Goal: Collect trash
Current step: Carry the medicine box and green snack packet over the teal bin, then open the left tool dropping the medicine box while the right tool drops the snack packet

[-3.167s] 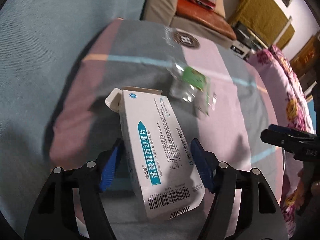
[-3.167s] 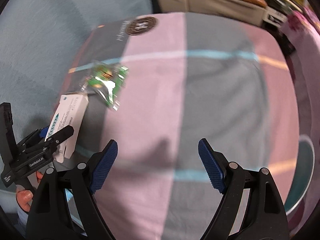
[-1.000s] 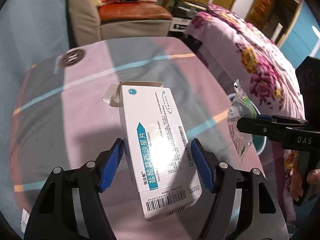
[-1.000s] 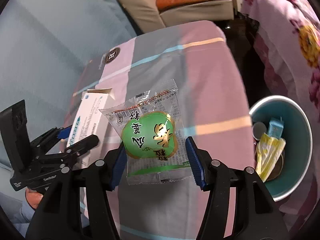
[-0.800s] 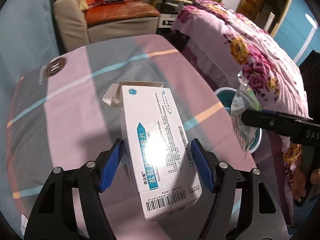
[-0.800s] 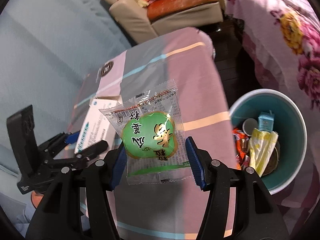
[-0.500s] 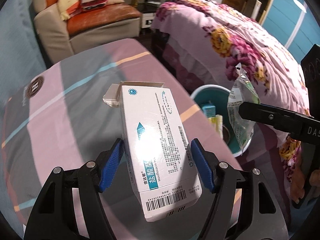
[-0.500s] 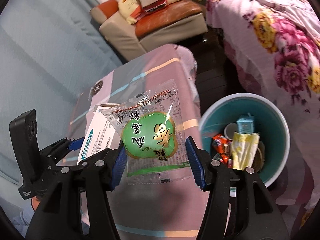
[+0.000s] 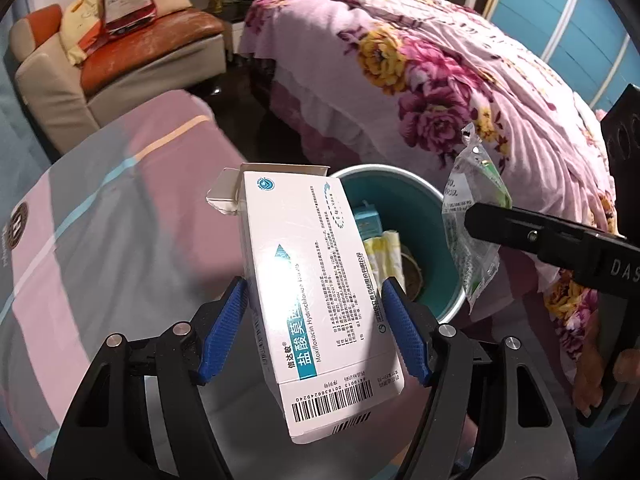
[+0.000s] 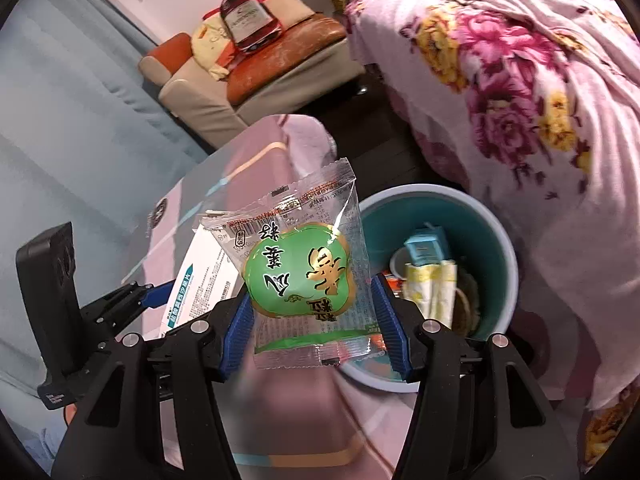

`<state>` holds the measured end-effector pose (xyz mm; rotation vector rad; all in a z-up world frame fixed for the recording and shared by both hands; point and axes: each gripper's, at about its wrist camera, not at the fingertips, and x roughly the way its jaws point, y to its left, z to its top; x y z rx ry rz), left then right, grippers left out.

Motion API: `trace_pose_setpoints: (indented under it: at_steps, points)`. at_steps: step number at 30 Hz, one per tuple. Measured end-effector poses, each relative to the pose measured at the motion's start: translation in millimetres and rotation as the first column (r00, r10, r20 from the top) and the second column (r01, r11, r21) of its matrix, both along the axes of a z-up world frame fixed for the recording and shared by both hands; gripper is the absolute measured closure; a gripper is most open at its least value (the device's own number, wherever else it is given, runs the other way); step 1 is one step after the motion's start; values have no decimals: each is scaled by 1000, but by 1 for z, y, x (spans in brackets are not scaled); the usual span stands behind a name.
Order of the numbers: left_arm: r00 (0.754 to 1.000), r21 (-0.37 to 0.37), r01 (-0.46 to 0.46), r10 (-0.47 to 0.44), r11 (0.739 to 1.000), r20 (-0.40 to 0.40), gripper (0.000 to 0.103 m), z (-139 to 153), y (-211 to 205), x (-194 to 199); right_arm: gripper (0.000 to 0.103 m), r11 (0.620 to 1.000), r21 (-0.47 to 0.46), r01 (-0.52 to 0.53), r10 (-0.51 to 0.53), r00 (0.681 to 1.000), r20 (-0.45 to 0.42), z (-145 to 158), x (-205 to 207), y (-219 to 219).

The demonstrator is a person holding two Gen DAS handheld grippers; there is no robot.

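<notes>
Clamped between the blue pads of the left claw (image 9: 314,334), a white medicine box (image 9: 316,300) is held upright, near the teal bin (image 9: 424,216). A clear snack wrapper (image 10: 308,276) with a green label is gripped by the right claw (image 10: 316,322), just left of that bin (image 10: 496,240), beside the striped tabletop (image 9: 120,216).

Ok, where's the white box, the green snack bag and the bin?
white box (image 9: 316,280), left wrist view, printed front face.
green snack bag (image 10: 304,276), right wrist view, green label.
bin (image 10: 502,240), right wrist view, teal inner wall.
</notes>
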<state>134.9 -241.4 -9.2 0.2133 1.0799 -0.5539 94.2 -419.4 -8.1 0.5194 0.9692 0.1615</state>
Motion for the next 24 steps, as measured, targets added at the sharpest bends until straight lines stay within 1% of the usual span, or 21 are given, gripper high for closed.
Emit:
trace_pose_setpoints:
  at_steps: [10, 20, 24]
  points:
    - [999, -9, 47, -47, 999, -22, 33, -12, -39, 12, 49, 997, -3, 81, -81, 997, -17, -11, -6, -38]
    - [997, -34, 65, -67, 997, -41, 33, -21, -61, 26, 49, 992, -14, 124, -124, 992, -39, -16, -4, -58]
    - [996, -38, 75, -77, 996, -42, 29, -24, -68, 29, 49, 990, -27, 140, -141, 989, -38, -14, -3, -64]
